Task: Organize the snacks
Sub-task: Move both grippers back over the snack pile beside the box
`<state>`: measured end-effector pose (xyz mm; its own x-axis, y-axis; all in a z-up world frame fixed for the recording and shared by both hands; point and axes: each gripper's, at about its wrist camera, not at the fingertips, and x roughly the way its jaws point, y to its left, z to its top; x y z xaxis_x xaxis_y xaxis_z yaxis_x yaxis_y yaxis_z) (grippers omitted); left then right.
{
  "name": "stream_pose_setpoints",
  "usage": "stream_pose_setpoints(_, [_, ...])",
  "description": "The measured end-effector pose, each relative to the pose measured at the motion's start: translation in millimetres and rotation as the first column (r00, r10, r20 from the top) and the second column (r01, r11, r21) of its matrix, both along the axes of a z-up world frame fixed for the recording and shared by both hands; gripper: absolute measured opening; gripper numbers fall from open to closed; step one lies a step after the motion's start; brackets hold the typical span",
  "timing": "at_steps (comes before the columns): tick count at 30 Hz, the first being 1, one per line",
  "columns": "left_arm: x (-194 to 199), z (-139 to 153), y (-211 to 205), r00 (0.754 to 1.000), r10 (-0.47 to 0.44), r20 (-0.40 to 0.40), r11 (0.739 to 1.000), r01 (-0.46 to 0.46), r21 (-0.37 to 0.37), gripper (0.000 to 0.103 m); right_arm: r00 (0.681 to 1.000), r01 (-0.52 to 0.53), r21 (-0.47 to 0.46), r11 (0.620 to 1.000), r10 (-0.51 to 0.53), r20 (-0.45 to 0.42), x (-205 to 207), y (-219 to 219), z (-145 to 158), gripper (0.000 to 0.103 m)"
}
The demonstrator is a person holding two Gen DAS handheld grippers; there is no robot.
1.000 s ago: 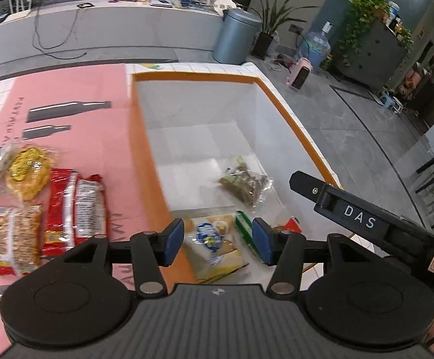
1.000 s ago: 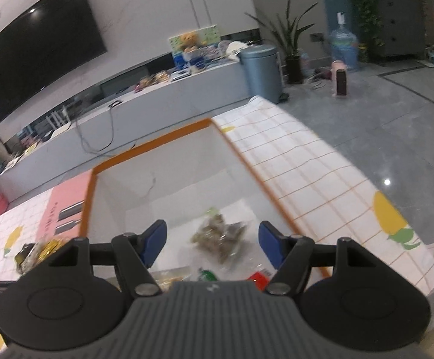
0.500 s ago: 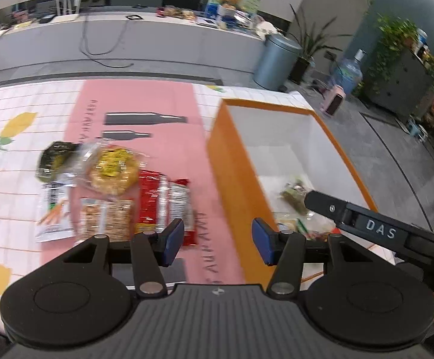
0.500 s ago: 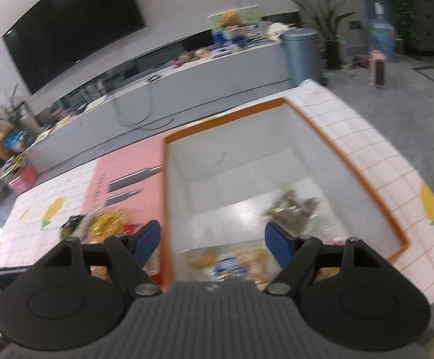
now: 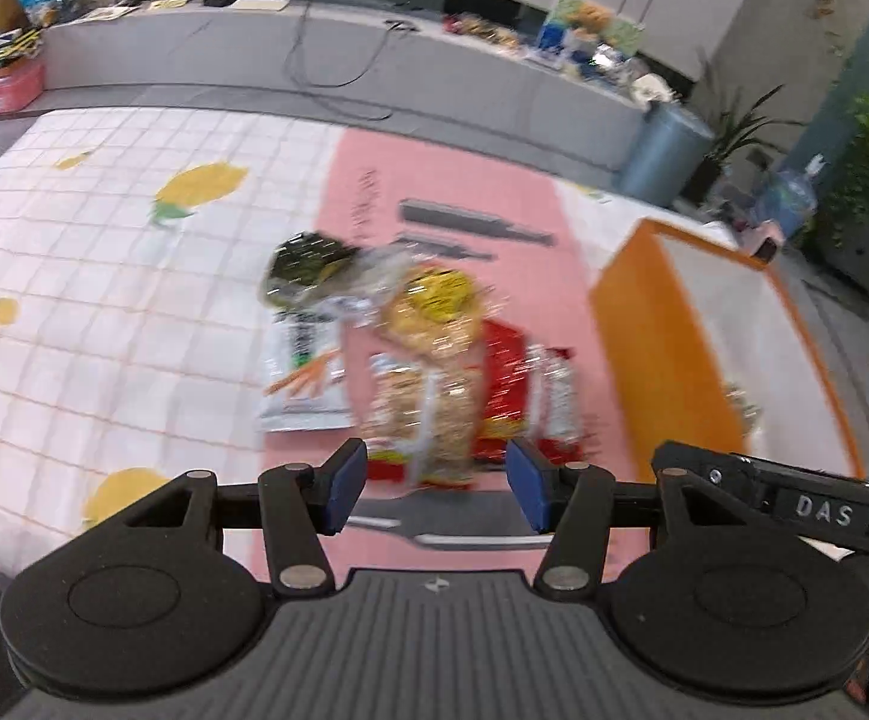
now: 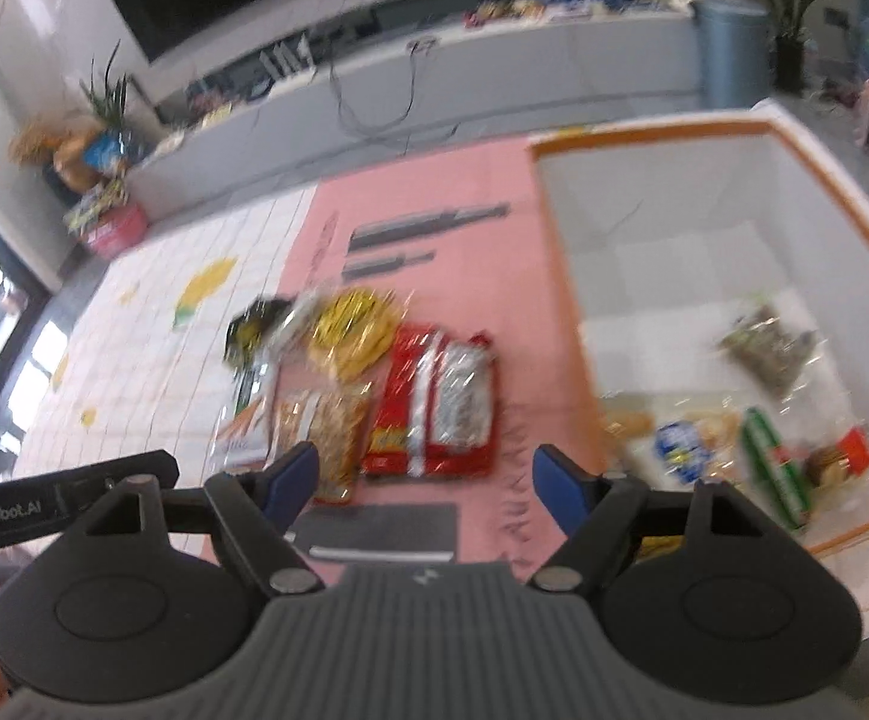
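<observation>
Several snack packs lie on the pink mat: a red pack (image 6: pixel 434 402), a brown cereal pack (image 5: pixel 428 414), a yellow round pack (image 5: pixel 434 306), a dark green pack (image 5: pixel 308 267) and a white carrot pack (image 5: pixel 308 372). The orange-rimmed white box (image 6: pixel 566 300) stands to their right and holds a dark nut bag (image 6: pixel 776 348), a blue-label pack (image 6: pixel 680 444) and a green pack (image 6: pixel 776 468). My left gripper (image 5: pixel 437 489) is open and empty just short of the cereal pack. My right gripper (image 6: pixel 425 477) is open and empty above the mat near the red pack.
A dark flat slab (image 6: pixel 380 531) lies on the mat under the right gripper. The checked tablecloth (image 5: pixel 74 300) spreads to the left. A grey counter (image 5: pixel 374 72) and bin (image 5: pixel 662 150) stand beyond the table.
Both grippers have swung left, away from over the box toward the snack pile on the mat. Both stay open and empty.
</observation>
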<state>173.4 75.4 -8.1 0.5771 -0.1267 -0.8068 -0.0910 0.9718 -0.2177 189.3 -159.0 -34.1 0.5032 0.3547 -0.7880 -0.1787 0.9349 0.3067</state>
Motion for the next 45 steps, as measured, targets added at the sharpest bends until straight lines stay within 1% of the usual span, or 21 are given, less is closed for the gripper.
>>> stream_pose_setpoints(1, [1, -3, 3, 1.0, 0.001, -0.006, 1.0, -0.001, 0.024, 0.063, 1.0, -0.017, -0.011, 1.0, 0.017, -0.008, 2, 9, -4, 0.077])
stream_pose_setpoints(3, [3, -11, 12, 1.0, 0.008, -0.015, 0.998, -0.007, 0.056, 0.063, 0.999, -0.044, -0.031, 0.999, 0.043, -0.034, 6, 26, -17, 0.082])
stream_pose_setpoints(6, [7, -21, 27, 0.998, 0.055, -0.035, 0.998, -0.054, 0.038, 0.063, 0.994, -0.076, -0.066, 0.995, 0.07, -0.078, 11, 51, -35, 0.082])
stream_pose_setpoints(8, [12, -29, 35, 0.995, 0.083, -0.049, 0.996, -0.081, 0.038, 0.063, 0.987, -0.125, -0.04, 0.991, 0.121, -0.102, 14, 66, -44, 0.082])
stream_pose_setpoints(10, [17, -38, 43, 0.993, 0.095, -0.07, 0.995, -0.092, 0.037, 0.063, 0.985, -0.137, -0.043, 0.99, 0.131, -0.11, 17, 77, -49, 0.082])
stream_pose_setpoints(13, [22, -49, 54, 0.989, 0.105, -0.107, 0.994, -0.106, 0.001, 0.063, 0.986, -0.119, -0.045, 0.992, 0.113, -0.122, 25, 94, -59, 0.082])
stream_pose_setpoints(16, [27, -56, 65, 0.985, 0.11, -0.13, 0.992, -0.117, -0.042, 0.063, 0.988, -0.069, -0.04, 0.997, 0.062, -0.14, 33, 105, -70, 0.082])
stream_pose_setpoints(19, [31, -64, 77, 0.977, 0.153, -0.147, 0.986, -0.16, -0.04, 0.063, 0.985, -0.039, -0.018, 0.999, 0.035, -0.169, 43, 116, -82, 0.082])
stream_pose_setpoints(23, [34, -75, 94, 0.958, 0.207, -0.196, 0.976, -0.216, -0.025, 0.063, 0.983, 0.05, -0.001, 0.999, -0.049, -0.175, 53, 124, -92, 0.082])
stream_pose_setpoints(27, [30, -79, 103, 0.954, 0.213, -0.211, 0.973, -0.227, -0.044, 0.063, 0.978, 0.146, -0.02, 0.989, -0.147, -0.149, 61, 125, -99, 0.082])
stream_pose_setpoints(30, [26, -74, 106, 0.958, 0.22, -0.182, 0.973, -0.23, -0.031, 0.063, 0.975, 0.186, -0.006, 0.983, -0.185, -0.125, 64, 126, -103, 0.082])
stream_pose_setpoints(32, [25, -74, 110, 0.958, 0.223, -0.181, 0.971, -0.235, -0.05, 0.063, 0.975, 0.197, -0.011, 0.98, -0.197, -0.097, 65, 129, -105, 0.082])
stream_pose_setpoints(35, [27, -76, 113, 0.955, 0.224, -0.193, 0.967, -0.242, -0.075, 0.063, 0.981, 0.189, -0.04, 0.981, -0.191, -0.044, 66, 138, -108, 0.082])
stream_pose_setpoints(39, [27, -78, 109, 0.959, 0.203, -0.198, 0.971, -0.223, -0.083, 0.063, 0.985, 0.175, -0.088, 0.981, -0.173, 0.025, 62, 149, -111, 0.082])
stream_pose_setpoints(40, [27, -79, 107, 0.96, 0.199, -0.199, 0.972, -0.219, -0.087, 0.063, 0.983, 0.18, -0.091, 0.979, -0.177, 0.042, 60, 150, -111, 0.081])
stream_pose_setpoints(41, [27, -79, 107, 0.96, 0.196, -0.199, 0.972, -0.217, -0.09, 0.063, 0.981, 0.19, -0.095, 0.977, -0.184, 0.062, 58, 150, -112, 0.077])
stream_pose_setpoints(45, [27, -80, 107, 0.957, 0.203, -0.206, 0.97, -0.225, -0.09, 0.063, 0.981, 0.176, -0.097, 0.98, -0.167, 0.094, 58, 151, -113, 0.073])
